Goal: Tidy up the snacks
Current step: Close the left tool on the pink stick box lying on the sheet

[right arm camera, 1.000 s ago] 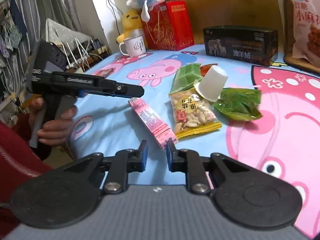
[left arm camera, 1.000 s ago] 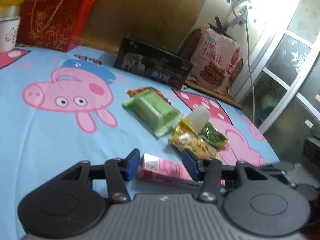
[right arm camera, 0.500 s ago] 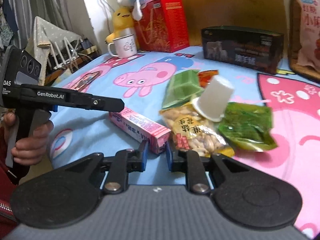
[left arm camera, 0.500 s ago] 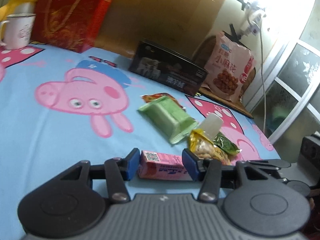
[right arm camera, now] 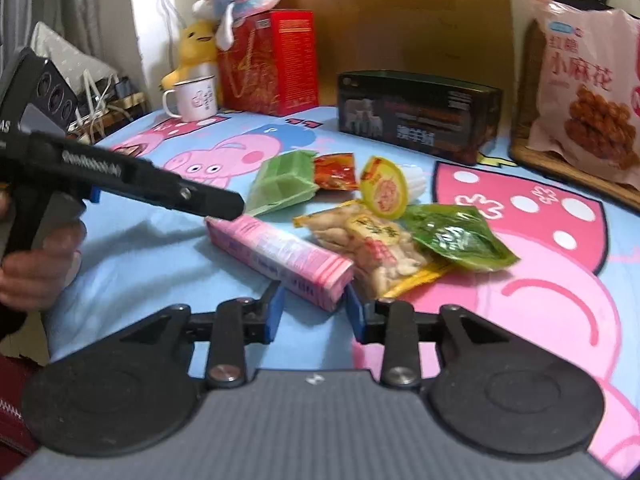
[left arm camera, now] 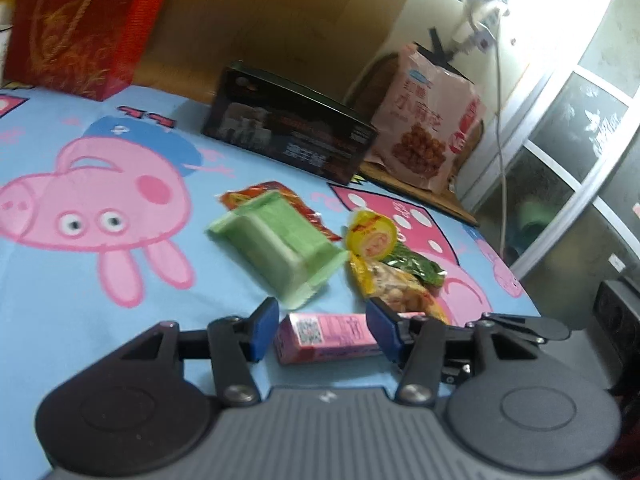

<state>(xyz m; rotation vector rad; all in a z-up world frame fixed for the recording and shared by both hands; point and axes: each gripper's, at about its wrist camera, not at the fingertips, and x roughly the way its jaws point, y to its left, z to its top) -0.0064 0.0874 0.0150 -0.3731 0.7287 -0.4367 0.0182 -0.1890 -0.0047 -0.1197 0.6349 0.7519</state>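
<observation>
Both grippers stand parted around the long pink cardboard snack box (right arm camera: 280, 254) near the cartoon-print bedspread's (left arm camera: 52, 300) front edge; the right gripper (right arm camera: 314, 312) should close squarely on its end while the left gripper (left arm camera: 322, 330) steadies the other.

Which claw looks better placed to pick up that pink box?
Probably the right claw: its open jaws flank the pink box across its narrow end. The left claw faces its longer side.

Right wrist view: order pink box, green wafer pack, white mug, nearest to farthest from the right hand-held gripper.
1. pink box, its end between the right hand-held gripper fingers
2. green wafer pack, mid-bed, left of centre
3. white mug, far left, by the headboard
</observation>
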